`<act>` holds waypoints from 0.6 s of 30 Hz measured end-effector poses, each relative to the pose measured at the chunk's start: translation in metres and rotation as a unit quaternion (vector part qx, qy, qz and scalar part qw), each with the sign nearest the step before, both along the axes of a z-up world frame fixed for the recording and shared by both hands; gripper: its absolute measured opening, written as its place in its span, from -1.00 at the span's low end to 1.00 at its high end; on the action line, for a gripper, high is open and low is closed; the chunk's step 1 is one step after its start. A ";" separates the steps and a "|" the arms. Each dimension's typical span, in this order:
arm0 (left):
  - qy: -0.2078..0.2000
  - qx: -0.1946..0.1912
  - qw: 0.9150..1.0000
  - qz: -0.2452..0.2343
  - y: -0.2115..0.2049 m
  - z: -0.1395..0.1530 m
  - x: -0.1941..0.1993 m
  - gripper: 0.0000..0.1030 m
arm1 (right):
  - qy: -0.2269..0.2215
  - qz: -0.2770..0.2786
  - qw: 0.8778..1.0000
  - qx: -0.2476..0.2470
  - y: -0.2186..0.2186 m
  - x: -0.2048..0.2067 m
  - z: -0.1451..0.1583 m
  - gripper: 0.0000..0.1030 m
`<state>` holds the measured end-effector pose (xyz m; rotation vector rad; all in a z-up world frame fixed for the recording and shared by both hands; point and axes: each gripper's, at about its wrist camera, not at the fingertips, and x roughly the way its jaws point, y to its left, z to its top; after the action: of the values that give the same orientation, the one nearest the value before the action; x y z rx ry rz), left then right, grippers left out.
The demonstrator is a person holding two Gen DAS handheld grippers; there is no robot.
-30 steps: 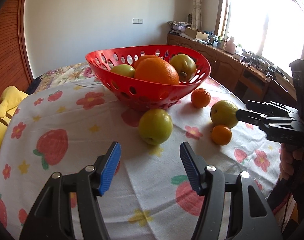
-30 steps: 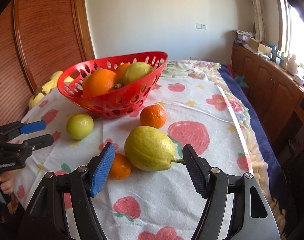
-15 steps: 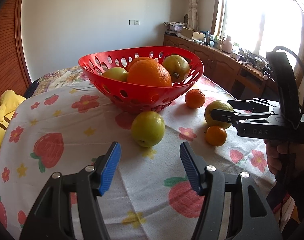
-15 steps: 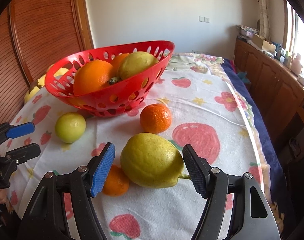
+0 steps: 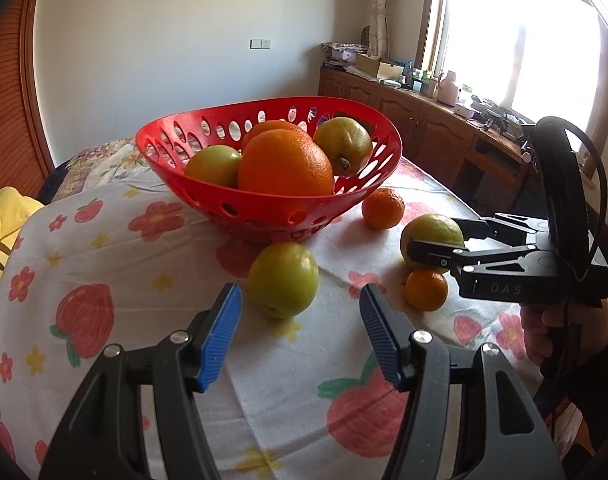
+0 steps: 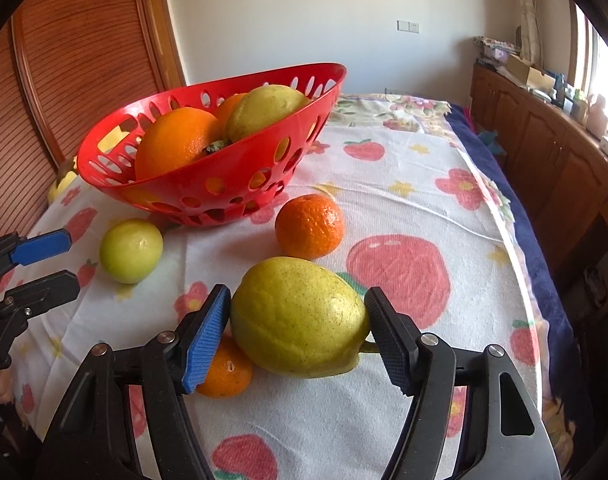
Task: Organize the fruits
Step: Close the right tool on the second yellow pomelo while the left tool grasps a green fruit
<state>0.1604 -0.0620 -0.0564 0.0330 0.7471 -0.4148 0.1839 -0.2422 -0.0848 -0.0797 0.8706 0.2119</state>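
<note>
My right gripper (image 6: 295, 334) stands with its jaws on either side of the large yellow-green pear (image 6: 297, 318); the pads sit at its flanks, though I cannot tell whether they press on it. My left gripper (image 5: 299, 334) is parted and empty, its blue pads bracketing bare cloth, with the green apple (image 5: 283, 278) just beyond at 12 o'clock. In the right wrist view, a small mandarin (image 6: 223, 376) lies touching the pear at its 8 o'clock, and a larger mandarin (image 6: 308, 226) sits near it at 12 o'clock. The red perforated basket (image 6: 223, 176), at 11 o'clock from the pear, holds a big orange (image 6: 175, 142), another pear (image 6: 263, 110) and, in the left wrist view, a green apple in the basket (image 5: 213, 164). All rest on the fruit-printed tablecloth (image 6: 424, 208).
</note>
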 end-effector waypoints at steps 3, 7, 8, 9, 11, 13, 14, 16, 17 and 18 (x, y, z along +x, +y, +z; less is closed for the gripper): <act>0.000 0.001 1.000 0.001 -0.003 -0.001 0.007 0.20 | 0.007 0.001 1.000 -0.012 0.003 0.002 -0.003 0.39; 0.006 0.005 1.000 0.007 -0.004 -0.005 0.016 0.20 | 0.001 0.002 1.000 -0.015 0.003 0.000 -0.004 0.37; 0.006 0.007 1.000 0.008 -0.004 -0.006 0.018 0.20 | -0.001 -0.001 1.000 -0.015 0.002 -0.001 -0.004 0.37; 0.007 0.009 1.000 0.010 -0.004 -0.007 0.020 0.20 | -0.005 -0.004 1.000 -0.017 0.001 -0.002 -0.004 0.37; 0.009 0.011 1.000 0.010 -0.005 -0.009 0.023 0.20 | -0.010 -0.011 1.000 -0.018 -0.003 -0.004 -0.004 0.37; 0.013 0.013 1.000 0.011 -0.005 -0.012 0.027 0.21 | -0.014 -0.014 1.000 -0.013 -0.007 -0.008 -0.002 0.37; 0.016 0.013 1.000 0.012 -0.006 -0.014 0.029 0.21 | -0.020 -0.016 1.000 -0.013 -0.008 -0.010 0.000 0.37; 0.023 0.012 1.000 0.013 -0.006 -0.018 0.033 0.21 | -0.031 -0.018 0.999 -0.016 -0.011 -0.013 0.004 0.37; 0.026 0.012 0.999 0.014 -0.007 -0.019 0.035 0.21 | -0.032 -0.018 0.999 -0.017 -0.011 -0.013 0.006 0.37; 0.027 0.013 0.999 0.016 -0.008 -0.020 0.037 0.22 | -0.033 -0.019 0.999 -0.016 -0.012 -0.015 0.007 0.37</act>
<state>0.1972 -0.0696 -0.0767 0.0349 0.8057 -0.3774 0.1694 -0.2544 -0.0774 -0.0993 0.8086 0.1600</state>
